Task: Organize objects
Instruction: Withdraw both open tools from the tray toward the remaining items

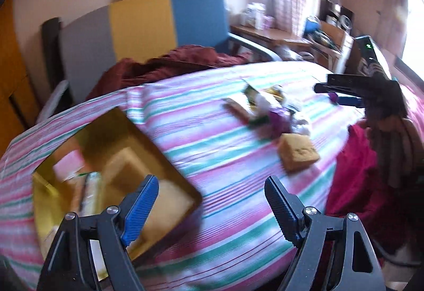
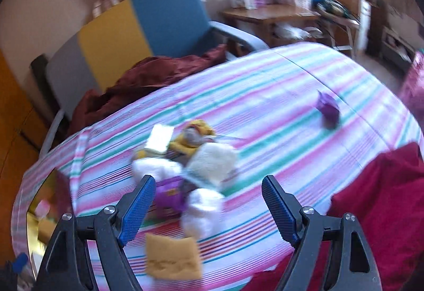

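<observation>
A: Where do the grippers stand?
B: The left gripper (image 1: 212,209) hovers with fingers spread, holding nothing, over the striped pink, green and white bedspread (image 1: 225,171), beside the shiny gold rectangular box (image 1: 79,137).
A: And the right gripper (image 2: 209,207)?
B: Spread and empty too, above the blurred pile of white plush and purple packets (image 2: 190,174). A tan square sponge (image 2: 172,258) lies just before it; a small purple carton (image 2: 328,111) sits well apart.

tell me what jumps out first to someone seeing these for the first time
The pink-and-green striped bedspread fills both views, with a heap of plush toys and small packets at its middle. A gold tray lies at the bed's left edge below the open left gripper, and a tan sponge-like block lies nearest the open right gripper.
</observation>
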Demonstrator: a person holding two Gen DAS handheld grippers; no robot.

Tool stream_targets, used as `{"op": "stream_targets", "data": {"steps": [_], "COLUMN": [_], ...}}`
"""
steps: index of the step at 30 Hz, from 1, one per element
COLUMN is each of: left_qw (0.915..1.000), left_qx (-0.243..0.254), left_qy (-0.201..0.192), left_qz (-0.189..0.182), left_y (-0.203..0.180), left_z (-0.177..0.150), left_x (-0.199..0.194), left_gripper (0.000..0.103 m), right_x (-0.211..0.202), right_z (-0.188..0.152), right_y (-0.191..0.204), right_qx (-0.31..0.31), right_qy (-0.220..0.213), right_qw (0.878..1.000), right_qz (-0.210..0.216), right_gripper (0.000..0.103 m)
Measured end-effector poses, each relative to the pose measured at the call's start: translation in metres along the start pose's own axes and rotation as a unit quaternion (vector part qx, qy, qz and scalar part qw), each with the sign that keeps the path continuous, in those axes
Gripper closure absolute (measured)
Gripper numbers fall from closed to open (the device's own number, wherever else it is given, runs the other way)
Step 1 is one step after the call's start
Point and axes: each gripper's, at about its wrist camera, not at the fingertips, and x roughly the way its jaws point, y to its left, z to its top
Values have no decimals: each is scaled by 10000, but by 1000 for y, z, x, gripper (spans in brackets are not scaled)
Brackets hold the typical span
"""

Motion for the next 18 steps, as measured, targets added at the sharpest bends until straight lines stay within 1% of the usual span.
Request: {"op": "stream_targets", "data": {"steps": [4,6,9,10,14,15,18], "left_qw": [9988,9978,9956,9950,9923,9918,9901], "left_qx": [204,252,249,244,294,302,303], "left_qy": [272,371,532,561,798,851,1048], "left_qz": [-366,-480,-736,-794,-898,-899,-882], "left_y": [-30,-42,-62,-68,-90,-94,-106], "left_z": [13,18,27,30,39,40,42], "left_x": [30,42,63,70,98,103,123], "left_gripper": [20,20,12,11,10,8,8], "right_x": [17,18,21,21,20,21,23], "right_z": [-2,-1,-2,-2,-3,-4,-4], "right_y": [-25,-31,-33,-32,-29,-30,-33], "right_qx": [544,713,755,766,776,805,903], "right_qy": [275,295,378,390,394,407,448], "right_qw": [9981,9967,9959,9956,9952,9948,9936], "right_qz": [128,240,332,369,454,479,514], "right_gripper": [19,19,19,19,19,20,20]}}
